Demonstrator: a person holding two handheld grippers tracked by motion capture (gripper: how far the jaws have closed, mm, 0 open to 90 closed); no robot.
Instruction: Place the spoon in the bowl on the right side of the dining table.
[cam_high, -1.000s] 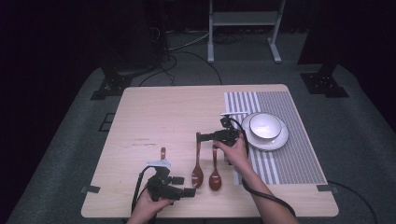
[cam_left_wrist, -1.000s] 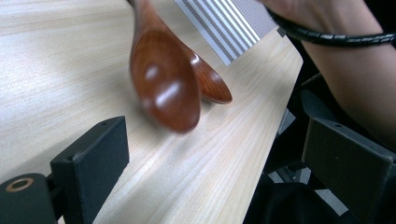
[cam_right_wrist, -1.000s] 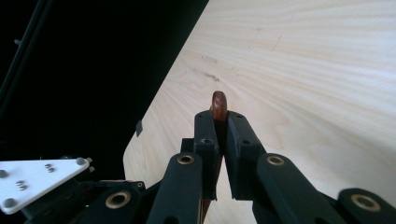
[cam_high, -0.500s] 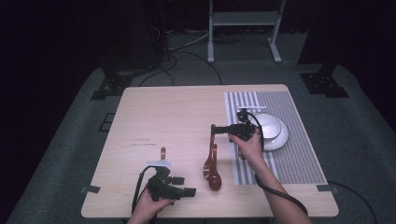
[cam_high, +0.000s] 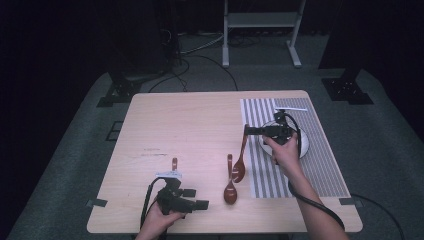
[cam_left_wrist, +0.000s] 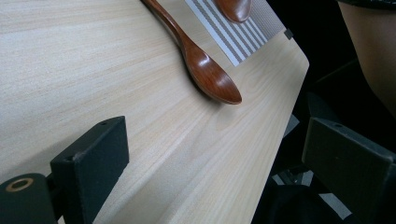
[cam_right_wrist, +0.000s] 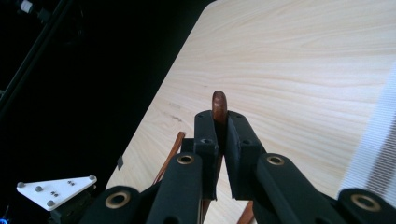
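Pale wooden table (cam_high: 200, 125) under dark surroundings: right hand-held gripper (cam_high: 248, 131) clamped on one wooden spoon's (cam_high: 240, 159) handle, lifting toward bowl (cam_high: 302, 144) at three o'clock; second spoon (cam_high: 230, 187) left lying at six o'clock; left hand-held gripper (cam_high: 200, 204) open, empty.

The pale light-wood tabletop (cam_left_wrist: 93, 70) looks smooth and matt, with fine straight grain. The 2 reddish-brown wooden spoons are polished: the lying spoon (cam_left_wrist: 205, 74) shows a bright glossy highlight on its bowl, as does the held spoon (cam_high: 240, 157). The grey-and-white striped woven placemat (cam_high: 320, 160) looks like textured cloth. The black plastic fingers (cam_right_wrist: 243, 149) appear matt with brass-coloured metal rivets.
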